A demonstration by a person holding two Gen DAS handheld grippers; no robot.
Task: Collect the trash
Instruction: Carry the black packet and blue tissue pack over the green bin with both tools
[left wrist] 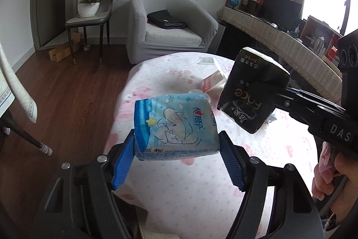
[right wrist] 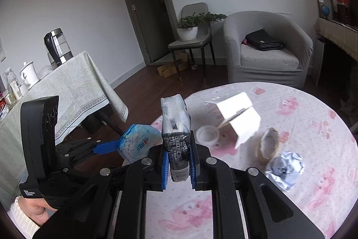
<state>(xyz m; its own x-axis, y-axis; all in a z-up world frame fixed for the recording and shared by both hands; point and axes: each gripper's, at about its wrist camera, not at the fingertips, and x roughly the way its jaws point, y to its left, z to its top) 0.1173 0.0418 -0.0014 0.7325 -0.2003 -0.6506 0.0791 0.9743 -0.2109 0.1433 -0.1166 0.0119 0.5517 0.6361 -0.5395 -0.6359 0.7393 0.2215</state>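
- The left gripper (left wrist: 176,149) has its blue pads spread wide and pressed against both sides of a light blue tissue pack (left wrist: 176,124) printed with a cartoon figure; the pack is held up above the near-left part of the round table (left wrist: 179,183), which wears a pink-patterned cloth.
- In the right wrist view the same gripper (right wrist: 118,147) reaches in from the left with the blue pack (right wrist: 138,142) at its tip, a hand (right wrist: 33,209) in a white sleeve on its handle.
- The right gripper (right wrist: 179,162) has its pads drawn almost together, pinching a slim black tissue packet (right wrist: 176,136) that stands upright between them, clear of the tabletop; the left wrist view shows this packet (left wrist: 250,91) lifted at the right.
- Lying on the cloth beyond it: a small clear plastic cup (right wrist: 208,134), beside it an open white carton (right wrist: 239,118), then a ring of brown twine (right wrist: 268,146), and nearest on the right a crumpled ball of paper (right wrist: 285,168).
- A grey armchair (right wrist: 266,48) holding a black bag (right wrist: 264,40) stands behind the table.
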